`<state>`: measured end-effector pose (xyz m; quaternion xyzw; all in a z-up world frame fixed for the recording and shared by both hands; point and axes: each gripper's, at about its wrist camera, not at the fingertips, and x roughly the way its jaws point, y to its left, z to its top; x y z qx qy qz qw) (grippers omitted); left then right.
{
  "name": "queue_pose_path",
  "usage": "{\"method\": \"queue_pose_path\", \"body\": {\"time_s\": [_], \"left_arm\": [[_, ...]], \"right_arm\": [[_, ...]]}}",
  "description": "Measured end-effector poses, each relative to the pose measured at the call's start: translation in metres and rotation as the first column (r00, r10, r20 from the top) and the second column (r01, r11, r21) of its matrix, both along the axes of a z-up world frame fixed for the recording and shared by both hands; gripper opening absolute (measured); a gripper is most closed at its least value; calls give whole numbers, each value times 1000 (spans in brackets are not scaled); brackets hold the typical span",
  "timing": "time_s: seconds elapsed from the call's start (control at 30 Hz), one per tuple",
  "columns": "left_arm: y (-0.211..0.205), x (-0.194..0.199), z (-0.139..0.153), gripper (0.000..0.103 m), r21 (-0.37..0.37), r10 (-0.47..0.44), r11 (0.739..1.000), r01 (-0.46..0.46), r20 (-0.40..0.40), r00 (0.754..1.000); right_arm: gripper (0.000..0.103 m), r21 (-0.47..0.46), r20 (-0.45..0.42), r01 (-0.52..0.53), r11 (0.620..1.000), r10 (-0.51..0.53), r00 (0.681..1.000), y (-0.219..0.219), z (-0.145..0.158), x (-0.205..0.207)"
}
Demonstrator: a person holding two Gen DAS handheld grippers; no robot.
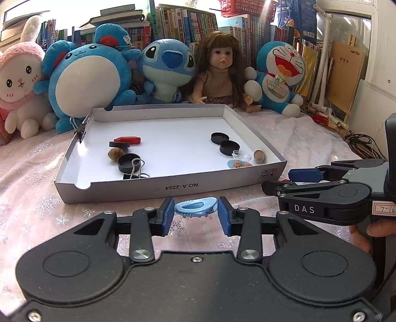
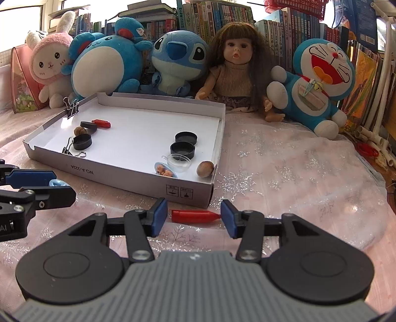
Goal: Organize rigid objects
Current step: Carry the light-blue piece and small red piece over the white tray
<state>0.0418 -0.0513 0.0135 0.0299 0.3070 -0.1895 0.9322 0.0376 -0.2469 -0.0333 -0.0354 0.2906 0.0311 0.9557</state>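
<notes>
Lying low over the worktop (image 2: 284, 173) in front of the box (image 1: 153, 190), both level, pointing forward. Left gripper (image 1: 195, 213) fingers closing around the blue clip (image 1: 195, 206); right gripper (image 2: 193, 215) fingers bracketing the red cap (image 2: 195, 216), contact unclear.

4 plush toys (image 1: 89, 74) flank a doll (image 1: 219, 71) — books (image 1: 188, 23) behind.

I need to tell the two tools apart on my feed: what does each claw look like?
Both have black linkage arms, silver rivets and blue finger pads. The left claw has a smooth black body; the right claw has a ribbed grey body. From the left camera, the right one shows white "DAS" lettering and a handwritten label. The hand holding it is bare.
</notes>
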Motion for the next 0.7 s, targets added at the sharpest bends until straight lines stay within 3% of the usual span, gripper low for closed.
{"method": "queue_pose_path", "body": {"time_s": [0.1, 0.13, 0.17, 0.27, 0.33, 0.43, 0.5, 0.7], "left_arm": [[7, 6, 1, 36, -5, 24, 1000, -24, -13, 1000], [9, 7, 1, 36, -7, 31, 999, -31, -17, 999], [11, 8, 0, 36, -8, 41, 999, -41, -22, 999], [14, 11, 0, 36, -12, 57, 998, -57, -23, 998], [15, 11, 0, 36, -15, 59, 998, -60, -22, 998], [16, 11, 1, 37, -17, 59, 998, -59, -20, 998], [16, 10, 1, 36, -17, 55, 998, -55, -19, 998], [21, 8, 1, 37, -16, 58, 998, -58, -22, 998]], "right_arm": [[63, -22, -4, 12, 1000, -12, 1000, 5, -5, 1], [60, -31, -2, 10, 999, -10, 1000, 7, -6, -1], [45, -26, -3, 5, 1000, -5, 1000, 7, -5, -2], [31, -15, -5, 13, 1000, -13, 1000, 6, -3, -5], [28, -6, -5, 15, 1000, -15, 1000, 5, -1, -7], [44, -17, 3, -35, 999, 35, 999, 4, 1, -9], [65, -45, 25, -74, 996, 76, 997, 4, 3, -12], [70, -134, 10, -193, 972, 196, 981, -3, 12, -13]]}}
